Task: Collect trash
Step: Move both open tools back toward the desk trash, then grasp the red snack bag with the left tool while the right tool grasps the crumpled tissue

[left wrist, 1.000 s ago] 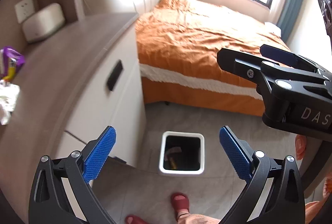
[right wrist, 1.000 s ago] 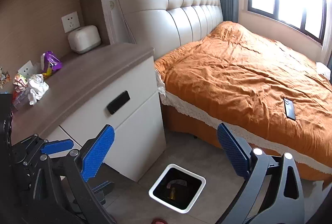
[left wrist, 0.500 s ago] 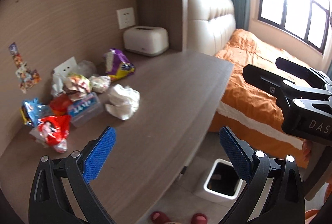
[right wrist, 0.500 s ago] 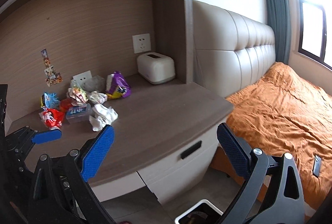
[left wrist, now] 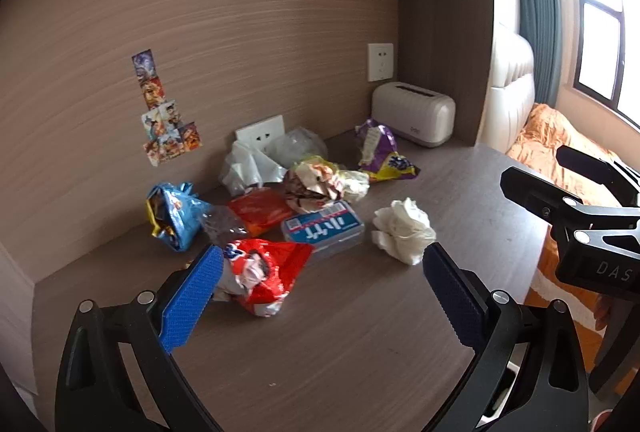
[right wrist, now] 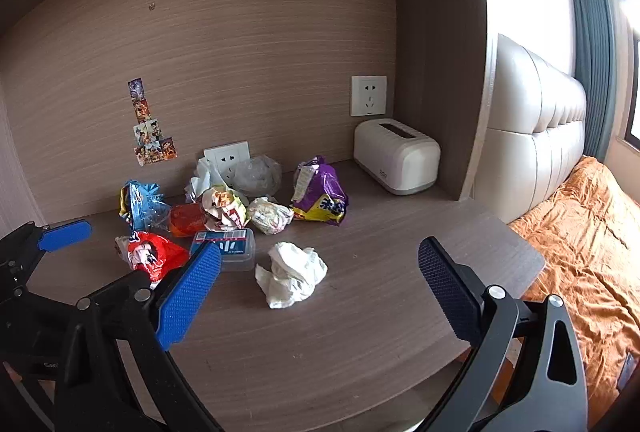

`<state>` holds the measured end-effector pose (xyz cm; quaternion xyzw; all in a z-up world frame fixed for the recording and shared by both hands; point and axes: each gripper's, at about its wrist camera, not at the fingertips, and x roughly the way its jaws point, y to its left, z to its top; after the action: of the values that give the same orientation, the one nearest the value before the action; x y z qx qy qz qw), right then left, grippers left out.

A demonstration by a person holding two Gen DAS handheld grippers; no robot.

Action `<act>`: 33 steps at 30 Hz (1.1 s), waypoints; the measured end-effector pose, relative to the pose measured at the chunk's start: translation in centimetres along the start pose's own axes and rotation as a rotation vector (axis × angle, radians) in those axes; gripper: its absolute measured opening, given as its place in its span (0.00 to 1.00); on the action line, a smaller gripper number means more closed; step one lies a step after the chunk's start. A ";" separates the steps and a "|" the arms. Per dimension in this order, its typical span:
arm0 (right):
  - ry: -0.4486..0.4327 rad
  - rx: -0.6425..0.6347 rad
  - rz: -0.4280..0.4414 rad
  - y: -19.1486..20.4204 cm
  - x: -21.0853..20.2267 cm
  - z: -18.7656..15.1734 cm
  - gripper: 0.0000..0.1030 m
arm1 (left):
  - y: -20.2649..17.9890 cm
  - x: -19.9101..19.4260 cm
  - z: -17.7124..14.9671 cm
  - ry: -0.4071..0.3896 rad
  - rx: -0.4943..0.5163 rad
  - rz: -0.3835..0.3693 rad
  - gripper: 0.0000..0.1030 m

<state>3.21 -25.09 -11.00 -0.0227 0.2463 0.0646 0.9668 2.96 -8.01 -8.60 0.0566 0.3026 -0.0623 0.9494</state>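
Hovering left claw [left wrist: 320, 296] (spread wide), right claw [right wrist: 320, 296] likewise, over crumpled tissue [right wrist: 291, 274]

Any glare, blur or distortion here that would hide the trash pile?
Left wrist view: window blown out, fisheye bends the wall panel, red wrapper sharp. Right wrist view: glare only at the right edge, white crumpled tissue crisp, desk evenly lit.

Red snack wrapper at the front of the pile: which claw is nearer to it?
Left. The left claw is open with its left finger right beside the red snack wrapper. The right claw, also open, sits further right, in front of the crumpled white tissue.
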 end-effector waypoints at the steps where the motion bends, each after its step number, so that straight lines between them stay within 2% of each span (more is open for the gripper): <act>1: 0.004 -0.005 0.006 0.4 0.6 0.1 0.96 | 0.6 0.3 0.0 0.002 -0.005 0.013 0.95; 7: 0.034 -0.031 0.021 2.0 3.4 0.3 0.96 | 3.5 2.8 -0.6 0.059 -0.047 0.033 0.95; 18: 0.125 -0.046 -0.004 3.5 8.9 -1.3 0.96 | 5.9 7.9 -1.8 0.144 -0.040 0.024 0.95; 25: 0.254 -0.066 -0.060 3.5 14.0 -2.9 0.96 | 6.9 10.9 -2.0 0.200 -0.027 0.021 0.94; 27: 0.290 -0.063 -0.069 3.3 15.2 -3.3 0.96 | 7.0 11.3 -2.1 0.197 -0.002 0.034 0.88; 29: 0.323 -0.056 -0.058 3.1 16.1 -3.6 0.95 | 7.0 11.5 -2.0 0.196 0.015 0.028 0.87; 30: 0.340 -0.053 -0.048 3.0 16.5 -3.7 0.86 | 7.1 11.6 -1.8 0.192 0.017 0.024 0.84; 31: 0.353 -0.048 -0.035 2.9 16.7 -3.8 0.65 | 7.1 11.7 -1.7 0.190 0.020 0.019 0.83; 33: 0.380 -0.042 -0.029 2.8 17.1 -4.0 0.50 | 6.9 12.0 -1.5 0.183 0.041 0.020 0.75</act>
<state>15.86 -20.66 -22.74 -0.0581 0.4225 0.0505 0.9031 12.81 -1.99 -16.32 0.0842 0.3860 -0.0534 0.9171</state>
